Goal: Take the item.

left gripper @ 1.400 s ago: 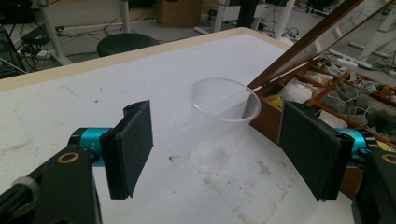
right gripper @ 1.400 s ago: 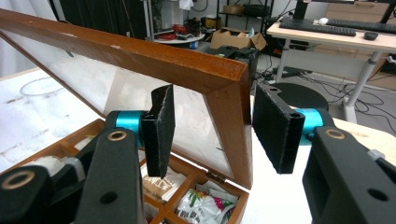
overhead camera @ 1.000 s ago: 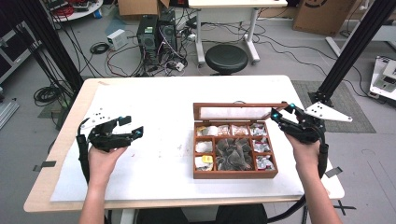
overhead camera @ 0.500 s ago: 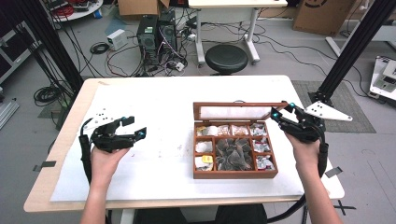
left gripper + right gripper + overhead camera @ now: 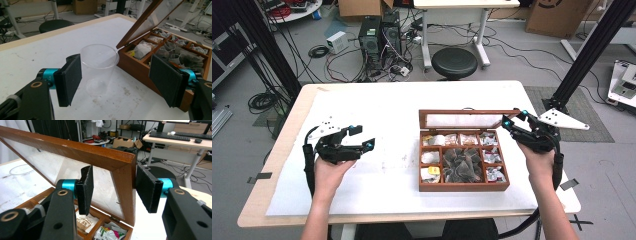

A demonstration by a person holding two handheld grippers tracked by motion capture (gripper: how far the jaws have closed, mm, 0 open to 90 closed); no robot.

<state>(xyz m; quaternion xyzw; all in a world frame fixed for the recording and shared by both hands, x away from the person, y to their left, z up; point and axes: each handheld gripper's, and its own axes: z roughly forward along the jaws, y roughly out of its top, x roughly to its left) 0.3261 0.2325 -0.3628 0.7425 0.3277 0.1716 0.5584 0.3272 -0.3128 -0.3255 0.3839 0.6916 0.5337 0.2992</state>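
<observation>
A wooden tea box (image 5: 463,152) stands on the right half of the table (image 5: 377,200), its glass-paned lid (image 5: 75,152) raised. The right gripper (image 5: 518,120) straddles the lid's side rail near the upper corner, one pad (image 5: 147,187) against the outer face of the wood, the other pad (image 5: 86,188) standing just off the glass, so the grip looks loose or only bracing; the hand has kept its place over the past second. The left gripper (image 5: 362,137), jaws spread wide and empty, has crept slightly toward the box from the table's left side. A clear plastic cup (image 5: 99,68) stands upright just beside the box's near wall, framed between the open pads without contact. With the lid held up, the cup looks set to be picked up next.
</observation>
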